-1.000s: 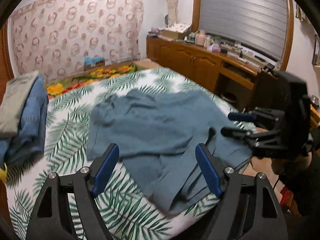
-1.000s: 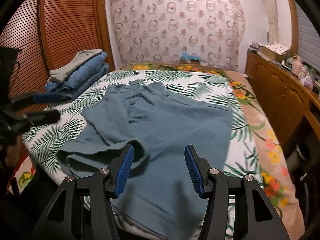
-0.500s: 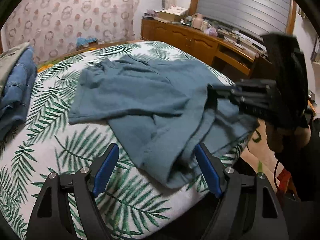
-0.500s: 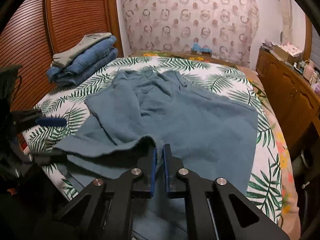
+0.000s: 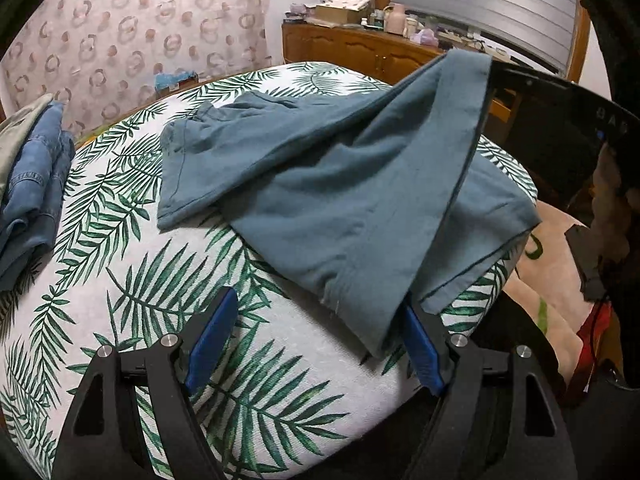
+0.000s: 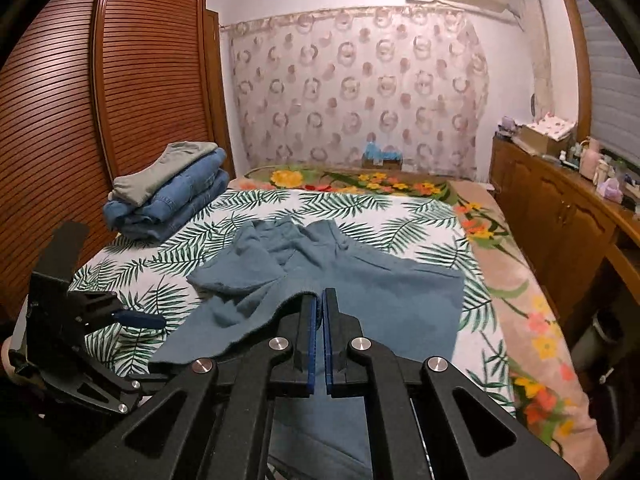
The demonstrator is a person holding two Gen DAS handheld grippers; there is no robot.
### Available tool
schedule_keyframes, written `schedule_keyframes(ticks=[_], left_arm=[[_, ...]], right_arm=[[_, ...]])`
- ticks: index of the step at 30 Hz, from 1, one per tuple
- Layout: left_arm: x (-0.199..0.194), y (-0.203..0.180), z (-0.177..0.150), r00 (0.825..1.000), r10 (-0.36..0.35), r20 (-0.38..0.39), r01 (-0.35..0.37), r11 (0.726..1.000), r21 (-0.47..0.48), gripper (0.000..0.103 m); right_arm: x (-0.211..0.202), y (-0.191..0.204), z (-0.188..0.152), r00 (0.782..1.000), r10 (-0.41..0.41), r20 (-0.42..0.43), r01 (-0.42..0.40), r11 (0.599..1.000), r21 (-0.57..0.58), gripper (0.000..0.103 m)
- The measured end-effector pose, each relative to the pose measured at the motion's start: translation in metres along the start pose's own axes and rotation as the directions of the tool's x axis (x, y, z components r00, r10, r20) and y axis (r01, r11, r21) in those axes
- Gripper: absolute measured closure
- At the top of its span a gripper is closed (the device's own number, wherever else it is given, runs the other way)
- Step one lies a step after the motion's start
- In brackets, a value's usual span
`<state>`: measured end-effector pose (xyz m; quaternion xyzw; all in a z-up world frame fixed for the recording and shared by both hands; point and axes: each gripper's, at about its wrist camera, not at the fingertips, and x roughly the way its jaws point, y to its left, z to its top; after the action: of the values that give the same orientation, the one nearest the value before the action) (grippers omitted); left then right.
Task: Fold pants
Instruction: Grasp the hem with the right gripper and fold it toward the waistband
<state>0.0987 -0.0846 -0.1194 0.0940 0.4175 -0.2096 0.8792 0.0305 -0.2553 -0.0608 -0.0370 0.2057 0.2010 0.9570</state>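
Right wrist view shows my right tool (image 6: 319, 312) pressed together on a hem of the teal pants (image 6: 384, 300), lifting that edge above the bed (image 6: 352, 204). From the left wrist view, my left tool (image 5: 316, 340) is spread wide and holds nothing, its right finger touching the hanging cloth near the bed's front edge. The pants' other end lies crumpled mid-bed. Folded jeans (image 6: 176, 204) are stacked at the far left corner.

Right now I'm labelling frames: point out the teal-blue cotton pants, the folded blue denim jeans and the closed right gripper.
teal-blue cotton pants (image 5: 320, 184): left wrist view, flat middle.
folded blue denim jeans (image 6: 176, 204): right wrist view, stack's side.
right gripper (image 6: 319, 300): right wrist view, between fingertips.
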Motion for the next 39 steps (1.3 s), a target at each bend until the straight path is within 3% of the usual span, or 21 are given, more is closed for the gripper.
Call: schedule_keyframes(ticks=[12,22,39], left_arm=[[-0.049,-0.002,0.009,0.989,-0.024,0.147,0.026,1.0,-0.011,0.024],[-0.042,0.006,0.014,0.98,0.024,0.198,-0.013,0.998,-0.056,0.024],[-0.015,0.005,0.016,0.989,0.017,0.15,-0.005,0.997,-0.08,0.024]], right_arm=[[-0.03,0.005,-0.017,0.998,-0.044,-0.034,0.045,0.999,0.02,0.101],[-0.044,-0.004,-0.031,0.995,-0.055,-0.082,0.059,0.997,0.04,0.101],[-0.052,-0.015,-0.044,0.986,-0.006,-0.165,0.026,0.993,0.116,0.101]])
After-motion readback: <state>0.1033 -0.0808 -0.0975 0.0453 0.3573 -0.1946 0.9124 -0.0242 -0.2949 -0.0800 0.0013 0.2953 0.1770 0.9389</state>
